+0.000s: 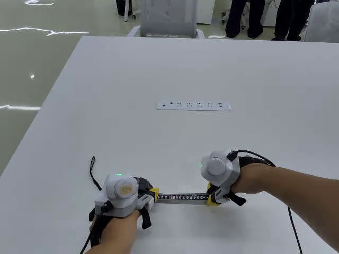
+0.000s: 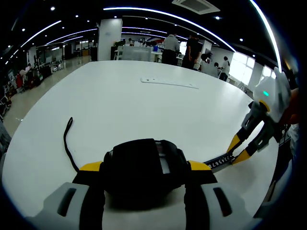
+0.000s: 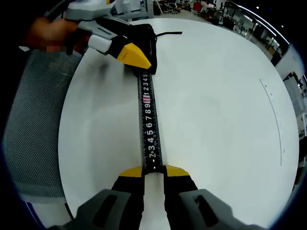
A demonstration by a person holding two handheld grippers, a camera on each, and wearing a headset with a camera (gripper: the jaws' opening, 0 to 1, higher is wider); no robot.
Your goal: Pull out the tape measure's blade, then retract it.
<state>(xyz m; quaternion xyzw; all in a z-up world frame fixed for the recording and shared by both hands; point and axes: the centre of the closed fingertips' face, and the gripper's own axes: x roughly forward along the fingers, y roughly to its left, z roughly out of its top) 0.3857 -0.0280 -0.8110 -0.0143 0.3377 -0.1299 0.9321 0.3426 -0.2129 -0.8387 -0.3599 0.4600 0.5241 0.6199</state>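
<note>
The black tape measure case point(image 2: 144, 170) sits clamped between the yellow-tipped jaws of my left gripper point(image 2: 145, 166) near the table's front edge. In the head view the left gripper point(image 1: 151, 196) holds the case point(image 1: 143, 188) low on the left. The silver blade point(image 3: 149, 122) with black and red numbers runs out from the case point(image 3: 141, 40) to my right gripper point(image 3: 154, 169), which is shut on the blade's end. In the head view the blade point(image 1: 181, 198) spans the short gap to the right gripper point(image 1: 212, 199). A black wrist strap point(image 1: 93, 172) trails from the case.
A white power strip point(image 1: 194, 105) lies flat mid-table, well beyond both grippers. The white table point(image 1: 175, 69) stretches far ahead. A grey chair point(image 1: 168, 18) stands at its far edge, with people standing behind. A black cable point(image 1: 293, 227) runs from the right gripper.
</note>
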